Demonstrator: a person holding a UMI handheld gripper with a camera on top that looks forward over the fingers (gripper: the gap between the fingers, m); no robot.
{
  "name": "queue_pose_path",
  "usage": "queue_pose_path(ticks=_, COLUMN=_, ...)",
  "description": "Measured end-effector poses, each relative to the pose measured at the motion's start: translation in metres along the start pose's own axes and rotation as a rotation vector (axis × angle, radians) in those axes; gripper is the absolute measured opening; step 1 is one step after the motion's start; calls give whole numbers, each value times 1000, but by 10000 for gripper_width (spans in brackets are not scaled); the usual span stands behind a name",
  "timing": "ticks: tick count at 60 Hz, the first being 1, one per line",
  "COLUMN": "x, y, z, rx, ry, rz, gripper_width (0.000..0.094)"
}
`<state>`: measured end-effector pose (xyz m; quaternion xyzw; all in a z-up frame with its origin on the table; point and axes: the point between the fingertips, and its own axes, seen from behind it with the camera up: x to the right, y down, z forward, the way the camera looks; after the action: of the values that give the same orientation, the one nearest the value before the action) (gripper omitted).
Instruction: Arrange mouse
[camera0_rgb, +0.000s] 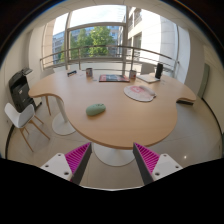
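A grey-green mouse (96, 109) lies on the round wooden table (120, 125), left of the table's middle. A pale mouse pad (140, 92) lies farther back to the right of it. My gripper (111, 160) is open and empty, with its pink-padded fingers (76, 157) spread wide apart. It hangs well short of the table's near edge, far from the mouse.
White chairs (20, 118) stand at the left of the table. Books and small items (113, 76) lie along the far side, with a dark object (158, 72) at the back right. Windows with a railing are beyond. The table's white pedestal (112, 155) shows below.
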<state>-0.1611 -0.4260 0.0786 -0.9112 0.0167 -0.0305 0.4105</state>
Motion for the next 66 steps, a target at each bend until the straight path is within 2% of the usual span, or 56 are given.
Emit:
queue_pose_path(ticks=16, x=-87, y=-57, z=133, rx=26, ry=-87, rz=-27, gripper_width=851)
queue_pose_path(ticks=27, x=-109, y=-76, z=212, rx=-41, ry=-119, rz=13, gripper_width=848)
queue_pose_path(ticks=36, x=-114, y=-101, z=246, rx=-42, ry=-119, rz=15, gripper_width=819)
queue_pose_path(ticks=42, x=-122, y=-113, z=265, rx=-43, ry=-134, rz=7, gripper_width=714)
queue_pose_path(ticks=45, x=-124, y=-116, z=272, rx=-38, ry=-118, rz=-28, gripper_width=617)
queue_pose_path(ticks=47, x=-123, y=-120, z=276, rx=-38, ry=-108, rz=-58, gripper_width=520)
queue_pose_path(ticks=60, x=-132, y=-122, z=277, rx=-32, ry=-111, rz=-89, gripper_width=414)
queue_pose_path(ticks=66, x=-140, y=-129, z=271, rx=-46, ry=-132, rz=-106, gripper_width=408)
